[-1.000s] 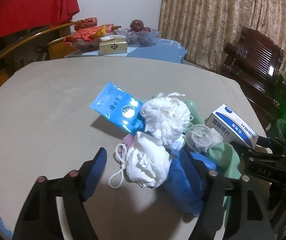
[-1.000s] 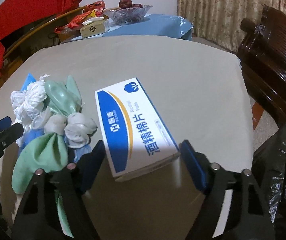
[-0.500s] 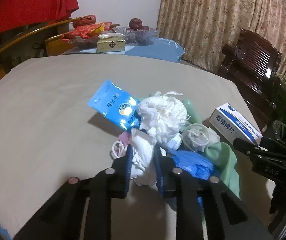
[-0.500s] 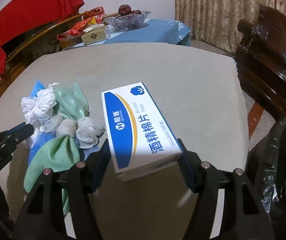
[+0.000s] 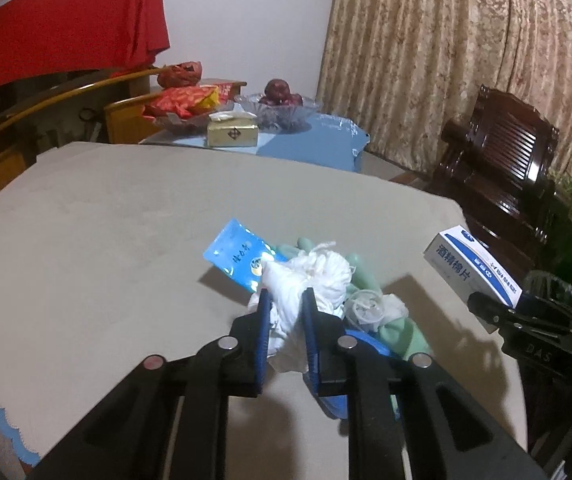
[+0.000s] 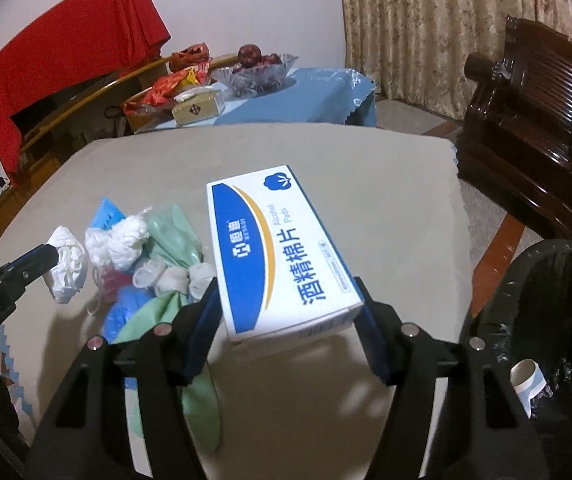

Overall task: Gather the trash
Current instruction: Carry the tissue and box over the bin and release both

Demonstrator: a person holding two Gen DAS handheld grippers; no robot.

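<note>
My left gripper (image 5: 286, 308) is shut on a crumpled white tissue (image 5: 286, 320) and holds it just above the trash pile; from the right wrist the same tissue (image 6: 68, 264) hangs clear of the table. The pile holds a blue packet (image 5: 242, 258), a white gauze wad (image 5: 328, 276), green gloves (image 5: 404, 332) and a blue plastic piece (image 5: 362, 344). My right gripper (image 6: 286, 292) is shut on a white and blue alcohol-pad box (image 6: 274, 248), raised off the beige tablecloth (image 6: 386, 208) with its shadow below. The box (image 5: 470, 268) shows at the right in the left wrist view.
A black trash bag (image 6: 546, 320) gapes beside the table's right edge, with a white scrap (image 6: 526, 380) inside. A dark wooden chair (image 6: 534, 120) stands behind it. A side table with a blue cloth (image 6: 286, 96) carries a fruit bowl, snacks and a tissue box.
The left jaws closed on the white tissue and lifted it from the pile. The right jaws closed on the box and raised it off the table.
</note>
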